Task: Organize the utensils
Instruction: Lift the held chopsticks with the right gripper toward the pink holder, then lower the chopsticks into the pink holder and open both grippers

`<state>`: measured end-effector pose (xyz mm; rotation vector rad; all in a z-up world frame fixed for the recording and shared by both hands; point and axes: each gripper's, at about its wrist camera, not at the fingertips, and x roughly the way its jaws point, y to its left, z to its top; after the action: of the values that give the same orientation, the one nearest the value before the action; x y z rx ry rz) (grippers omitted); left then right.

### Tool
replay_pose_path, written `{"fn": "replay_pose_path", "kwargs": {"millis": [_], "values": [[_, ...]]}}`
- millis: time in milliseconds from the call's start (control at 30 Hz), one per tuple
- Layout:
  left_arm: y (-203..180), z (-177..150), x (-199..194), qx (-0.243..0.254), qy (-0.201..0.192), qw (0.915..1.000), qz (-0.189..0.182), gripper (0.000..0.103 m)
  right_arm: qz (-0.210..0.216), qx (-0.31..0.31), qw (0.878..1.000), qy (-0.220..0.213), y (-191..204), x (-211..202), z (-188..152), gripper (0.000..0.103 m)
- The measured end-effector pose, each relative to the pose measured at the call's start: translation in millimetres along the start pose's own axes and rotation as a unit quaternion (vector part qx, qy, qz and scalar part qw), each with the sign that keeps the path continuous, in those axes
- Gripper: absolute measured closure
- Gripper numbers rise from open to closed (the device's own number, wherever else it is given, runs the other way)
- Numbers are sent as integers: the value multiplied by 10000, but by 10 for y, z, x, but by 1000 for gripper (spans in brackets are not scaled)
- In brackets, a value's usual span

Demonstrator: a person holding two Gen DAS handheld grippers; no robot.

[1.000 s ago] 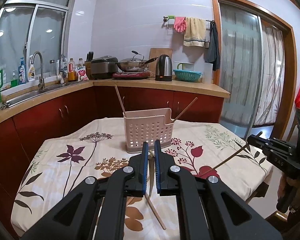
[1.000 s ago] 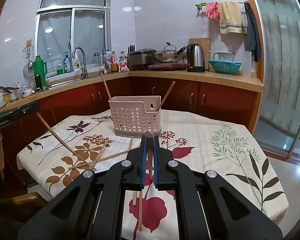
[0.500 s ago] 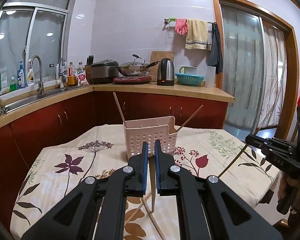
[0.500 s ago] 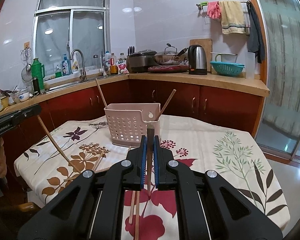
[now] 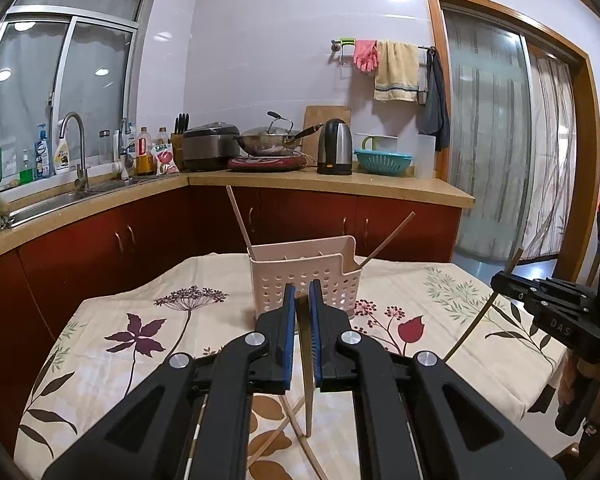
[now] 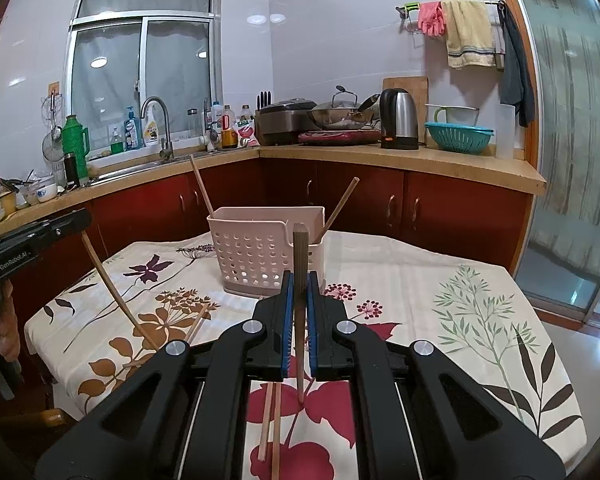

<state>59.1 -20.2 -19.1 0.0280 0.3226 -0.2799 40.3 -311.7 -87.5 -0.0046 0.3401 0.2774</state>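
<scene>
My left gripper (image 5: 302,300) is clamped on a chopstick (image 5: 306,368), right gripper (image 6: 299,292) clamped on another chopstick (image 6: 300,280); both upright. The pink basket (image 6: 256,248) stands just beyond the tips, w/ two chopsticks inside. More lie on the tablecloth (image 6: 440,280) near me.

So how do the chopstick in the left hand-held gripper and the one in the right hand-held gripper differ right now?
The left hand-held gripper pinches its chopstick near the top, so most of it hangs below the pads; the right hand-held gripper pinches its chopstick lower, leaving a long stretch above. The left one's top barely clears the pads; the right one's top reaches the pink basket rim in view. Both stand near upright, lifted off the table.
</scene>
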Motion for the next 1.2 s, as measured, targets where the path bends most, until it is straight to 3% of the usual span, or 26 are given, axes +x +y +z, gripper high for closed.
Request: {"fn": "replay_pose_path", "kwargs": {"millis": [433, 833, 1000, 1200], "values": [[42, 426, 69, 51, -496, 9984, -250, 96, 208, 93, 9987, -453, -85, 53, 396, 96], [260, 1157, 459, 77, -1233, 9920, -246, 96, 427, -197, 9886, -1433, -107, 407, 1250, 96], [316, 1270, 757, 92, -1364, 9906, -63, 96, 456, -169, 9879, -1474, -169, 792, 1411, 96], [345, 1061, 1158, 47, -1154, 9932, 148, 96, 462, 18, 9925, -1135, -271, 1346, 1302, 96]]}}
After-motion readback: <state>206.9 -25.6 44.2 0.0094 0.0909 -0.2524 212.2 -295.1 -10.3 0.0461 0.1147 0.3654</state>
